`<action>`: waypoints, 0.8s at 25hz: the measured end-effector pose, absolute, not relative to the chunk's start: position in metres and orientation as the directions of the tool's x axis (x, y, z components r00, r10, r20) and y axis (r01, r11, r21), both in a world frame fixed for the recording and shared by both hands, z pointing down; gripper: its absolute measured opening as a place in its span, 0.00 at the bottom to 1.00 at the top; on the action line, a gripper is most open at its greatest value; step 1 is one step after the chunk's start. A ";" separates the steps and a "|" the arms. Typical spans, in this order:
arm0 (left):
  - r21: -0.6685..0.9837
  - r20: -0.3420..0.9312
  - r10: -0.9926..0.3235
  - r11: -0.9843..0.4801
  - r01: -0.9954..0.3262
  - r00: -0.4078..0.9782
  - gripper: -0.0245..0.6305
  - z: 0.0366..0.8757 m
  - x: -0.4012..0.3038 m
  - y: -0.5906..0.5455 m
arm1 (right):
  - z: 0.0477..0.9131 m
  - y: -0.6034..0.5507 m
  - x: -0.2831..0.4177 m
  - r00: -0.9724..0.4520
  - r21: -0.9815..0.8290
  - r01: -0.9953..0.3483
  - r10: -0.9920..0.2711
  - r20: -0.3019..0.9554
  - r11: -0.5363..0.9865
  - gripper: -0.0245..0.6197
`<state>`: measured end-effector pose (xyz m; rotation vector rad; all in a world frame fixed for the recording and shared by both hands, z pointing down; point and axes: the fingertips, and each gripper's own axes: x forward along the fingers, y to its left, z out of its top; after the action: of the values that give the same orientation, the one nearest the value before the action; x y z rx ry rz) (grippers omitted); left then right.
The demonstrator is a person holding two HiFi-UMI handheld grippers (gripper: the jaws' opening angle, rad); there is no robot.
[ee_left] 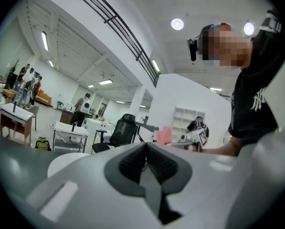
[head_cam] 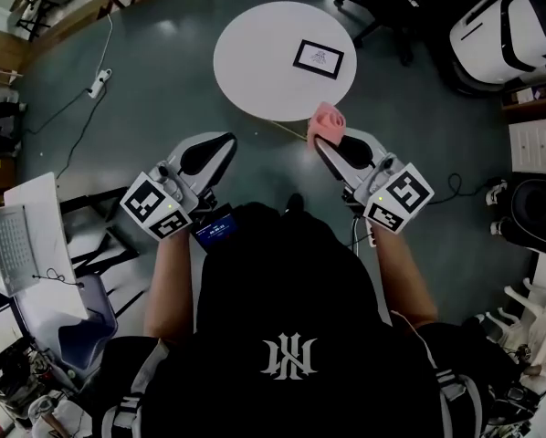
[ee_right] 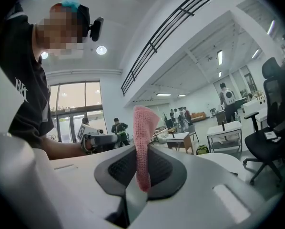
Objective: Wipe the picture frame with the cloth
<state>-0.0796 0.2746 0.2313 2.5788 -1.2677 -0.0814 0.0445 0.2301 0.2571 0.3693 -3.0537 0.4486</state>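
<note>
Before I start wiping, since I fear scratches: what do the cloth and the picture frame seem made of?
The cloth looks like pink knit fabric, matte, with fine ribbed loops. The picture frame shows a thin black border round a white middle; plastic or painted wood, too small to tell.

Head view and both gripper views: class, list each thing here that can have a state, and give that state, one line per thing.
left gripper: shut, holding nothing.
right gripper: shut on the cloth.
cloth: pinched at one end, standing up out of the right gripper, not touching the frame.
picture frame: lying flat on the table, untouched.
table: bears only the picture frame.
</note>
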 end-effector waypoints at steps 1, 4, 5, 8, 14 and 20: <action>0.261 0.077 -0.782 -0.583 -0.770 0.618 0.04 0.234 -0.079 0.266 | 0.261 0.222 0.046 -0.970 -0.294 -0.243 -0.233 0.067 0.925 0.09; 0.260 0.112 -0.771 -0.586 -0.767 0.627 0.04 0.242 -0.080 0.240 | 0.273 0.203 0.047 -0.967 -0.340 -0.253 -0.242 0.075 0.906 0.09; 0.260 0.122 -0.767 -0.588 -0.766 0.630 0.04 0.245 -0.081 0.231 | 0.277 0.197 0.047 -0.966 -0.349 -0.257 -0.244 0.083 0.901 0.09; 0.245 0.162 -0.739 -0.612 -0.752 0.654 0.04 0.258 -0.082 0.203 | 0.291 0.175 0.049 -0.960 -0.372 -0.280 -0.259 0.106 0.885 0.09; 0.221 0.237 -0.675 -0.663 -0.715 0.699 0.04 0.283 -0.087 0.136 | 0.314 0.122 0.058 -0.937 -0.425 -0.349 -0.317 0.148 0.835 0.09; 0.267 0.263 -0.621 -0.689 -0.674 0.739 0.04 0.296 -0.101 0.051 | 0.319 0.053 0.043 -0.916 -0.452 -0.400 -0.354 0.187 0.797 0.09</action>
<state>-0.1014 0.0512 0.2962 2.5948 -1.0011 0.2150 0.0432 0.0533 0.3194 0.6077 -2.8893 0.7579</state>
